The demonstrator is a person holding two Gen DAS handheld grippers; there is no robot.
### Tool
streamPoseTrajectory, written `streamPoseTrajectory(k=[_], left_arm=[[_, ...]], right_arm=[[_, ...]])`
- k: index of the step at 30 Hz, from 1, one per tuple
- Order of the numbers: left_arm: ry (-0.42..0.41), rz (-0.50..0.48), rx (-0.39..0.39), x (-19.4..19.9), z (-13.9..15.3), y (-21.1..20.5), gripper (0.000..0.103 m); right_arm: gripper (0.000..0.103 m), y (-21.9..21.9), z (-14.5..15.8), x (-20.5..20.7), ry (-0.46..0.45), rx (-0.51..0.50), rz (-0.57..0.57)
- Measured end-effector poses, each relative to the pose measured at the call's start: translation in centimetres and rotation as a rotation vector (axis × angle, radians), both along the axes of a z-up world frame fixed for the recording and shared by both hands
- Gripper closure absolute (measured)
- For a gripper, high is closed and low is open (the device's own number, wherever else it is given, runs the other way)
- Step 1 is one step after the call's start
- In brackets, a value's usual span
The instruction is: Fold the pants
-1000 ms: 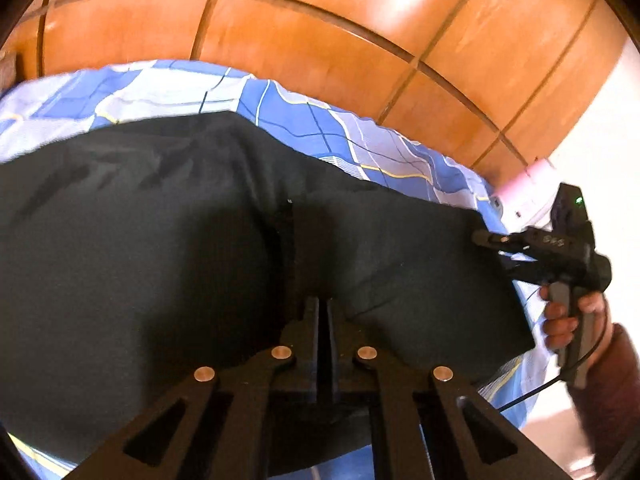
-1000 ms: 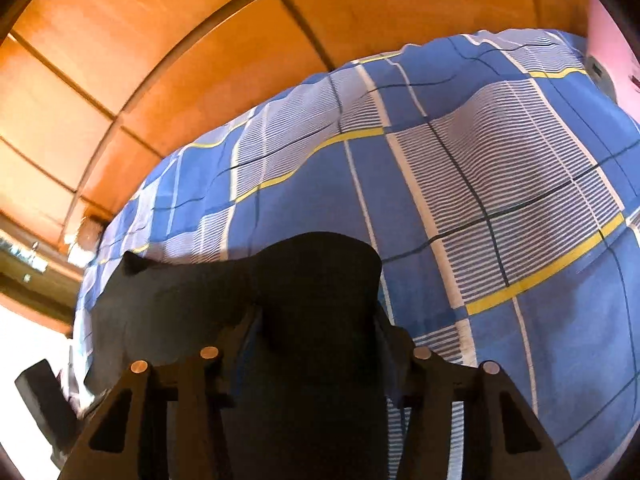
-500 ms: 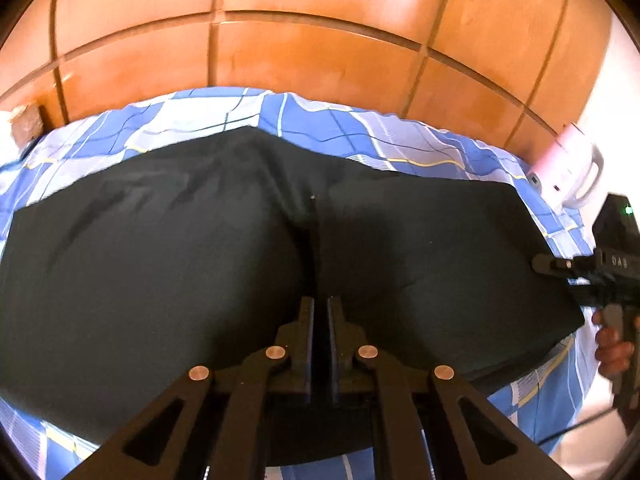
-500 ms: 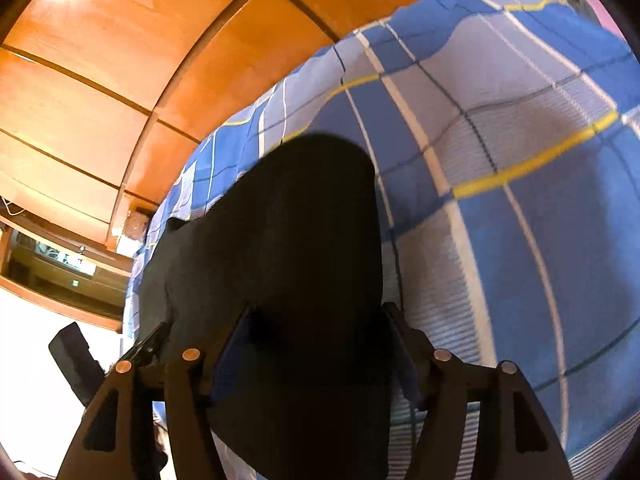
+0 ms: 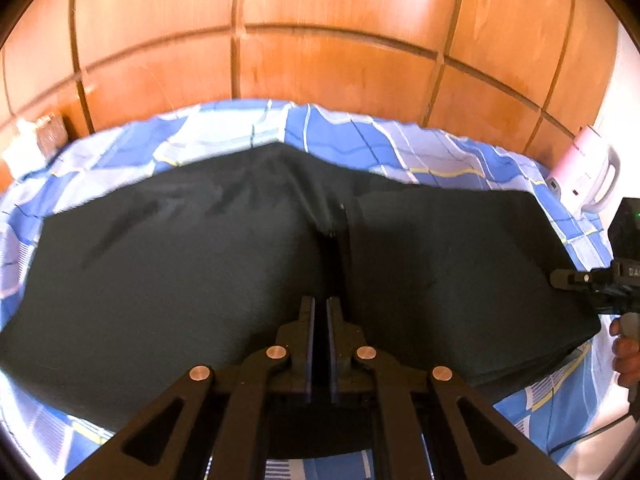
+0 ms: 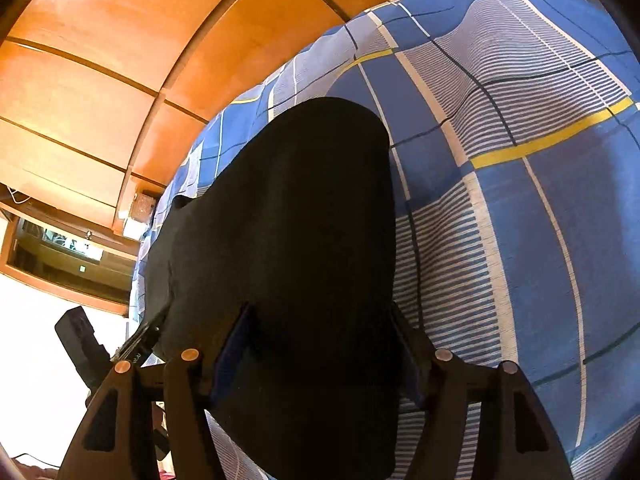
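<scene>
Your left tongs (image 5: pixel 320 308) sit at the bottom centre of the left wrist view, their two fingers drawn close with only a thin slot between them, pinching a fold of the one pair of black pants (image 5: pixel 180 280). From there the pants spread wide across the frame, left and right, lying flat on the bed sheet (image 5: pixel 340 132), with one dark crease running up from the tongs toward the middle.

In the right wrist view your right tongs (image 6: pixel 320 344) stand spread apart at the bottom centre, and the pants (image 6: pixel 296 216) fill the gap between the two fingers. The cloth covers the fingertips, so you cannot tell whether they pinch it. The black cloth reaches up to the centre of that frame, with the blue, white and yellow checked sheet (image 6: pixel 520 200) showing to its right.

At the right edge of the left view you see the other gripper (image 5: pixel 600 284) at the pants' edge, with your hand (image 5: pixel 628 356) below it. One pink-and-white appliance (image 5: pixel 588 176) stands at the upper right beyond the sheet. Wooden panelling (image 5: pixel 320 40) fills the top of both views.
</scene>
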State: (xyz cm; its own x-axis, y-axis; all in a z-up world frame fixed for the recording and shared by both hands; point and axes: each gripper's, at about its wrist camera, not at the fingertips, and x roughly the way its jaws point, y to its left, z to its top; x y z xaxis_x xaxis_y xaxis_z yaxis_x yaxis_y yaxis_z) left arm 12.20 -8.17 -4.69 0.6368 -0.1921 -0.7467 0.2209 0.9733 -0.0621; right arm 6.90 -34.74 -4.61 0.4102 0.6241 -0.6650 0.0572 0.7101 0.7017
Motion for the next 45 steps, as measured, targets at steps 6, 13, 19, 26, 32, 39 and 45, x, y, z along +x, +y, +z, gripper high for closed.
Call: streamPoseTrajectory(k=[6, 13, 19, 26, 32, 39, 45], left_arm=[[-0.024, -0.013, -0.005, -0.3, 0.8, 0.1, 0.097], [0.027, -0.028, 0.025, -0.3, -0.8, -0.8, 0.097], [0.044, -0.03, 0.025, 0.0, -1.3, -0.7, 0.097], [0.058, -0.022, 0.016, 0.2, -1.9, -0.2, 0.097], [0.059, -0.025, 0.005, 0.4, -2.2, 0.0, 0.097], [0.085, -0.039, -0.082, 0.5, -2.3, 1.4, 0.097], [0.107, -0.041, -0.162, 0.5, -2.4, 2.6, 0.097]], right_arm=[[0.036, -0.4, 0.0, -0.3, 0.004, 0.016, 0.021], [0.036, -0.2, 0.1, -0.3, 0.008, 0.033, 0.056], [0.055, 0.3, 0.8, -0.4, 0.0, 0.012, 0.084], [0.067, 1.6, 3.7, -0.8, -0.052, 0.013, 0.115], [0.069, 3.4, 6.0, -1.1, -0.084, 0.019, 0.13], [0.071, 6.9, 10.5, -1.1, -0.157, 0.054, 0.149], [0.071, 11.2, 13.3, 0.0, -0.195, 0.065, 0.198]])
